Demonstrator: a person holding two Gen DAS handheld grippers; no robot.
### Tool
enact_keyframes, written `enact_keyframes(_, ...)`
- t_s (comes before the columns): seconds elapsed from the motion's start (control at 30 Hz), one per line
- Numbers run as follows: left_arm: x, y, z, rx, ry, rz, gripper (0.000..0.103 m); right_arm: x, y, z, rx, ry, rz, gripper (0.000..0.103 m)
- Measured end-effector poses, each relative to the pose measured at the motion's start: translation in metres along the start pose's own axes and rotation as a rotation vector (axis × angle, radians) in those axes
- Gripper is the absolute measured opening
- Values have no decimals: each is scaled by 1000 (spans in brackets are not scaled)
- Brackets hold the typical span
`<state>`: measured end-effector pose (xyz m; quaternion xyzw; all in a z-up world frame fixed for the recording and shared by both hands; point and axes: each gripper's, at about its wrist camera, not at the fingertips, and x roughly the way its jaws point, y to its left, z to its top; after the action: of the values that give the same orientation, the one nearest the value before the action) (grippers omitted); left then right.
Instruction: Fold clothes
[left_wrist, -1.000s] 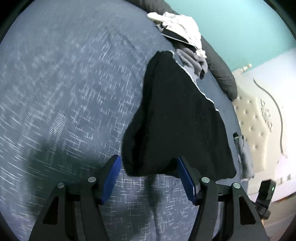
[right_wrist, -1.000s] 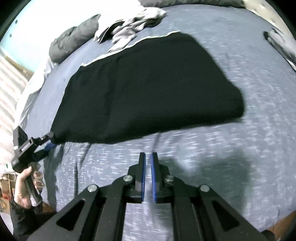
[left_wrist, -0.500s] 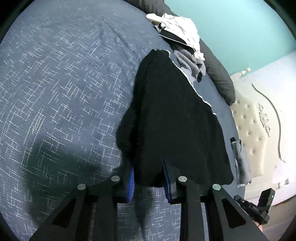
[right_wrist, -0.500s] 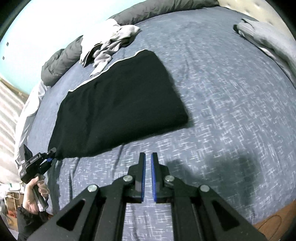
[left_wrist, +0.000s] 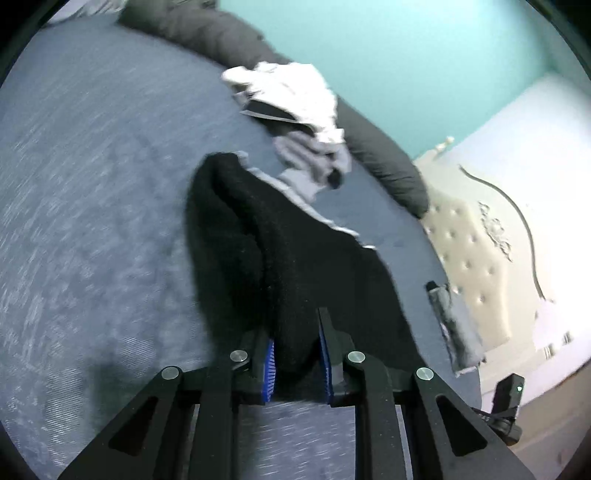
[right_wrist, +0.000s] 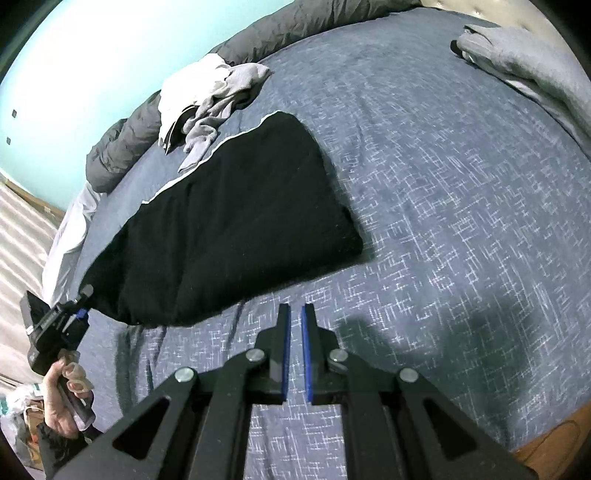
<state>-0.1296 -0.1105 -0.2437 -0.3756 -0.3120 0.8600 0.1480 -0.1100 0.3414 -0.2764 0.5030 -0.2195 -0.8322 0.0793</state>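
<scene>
Blue patterned bedding (right_wrist: 461, 192) carries the black garment (right_wrist: 236, 218), whose near-left corner is clamped in the left gripper (left_wrist: 295, 363) and whose long axis runs away up-right, while the right gripper (right_wrist: 295, 354), nearly closed and empty, hovers beside its near edge.

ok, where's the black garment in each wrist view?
Left wrist: black garment centre frame, its near end clamped in the left gripper.
Right wrist: it lies left of centre on the bed, its lower-left end in the left gripper.
Shared landmark: white-grey clothes pile.
</scene>
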Motion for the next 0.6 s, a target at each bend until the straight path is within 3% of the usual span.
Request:
enact_keyframes(0.17,22,-52,10,85,-15,-36,19,-6,-16,2,25,-17,12,5)
enact_keyframes(0.37,69,-136,12,211,21,-118,19,-12,-40,7,58,-27,3,5)
enact_keyframes(0.5,114,-193,-5,283,84,-183,19,-16,-57,12,82,-38,-4,5)
enact_keyframes(0.6,173,-220,-43,329,221,-182,19,-17,-65,16,96,-37,-8,5)
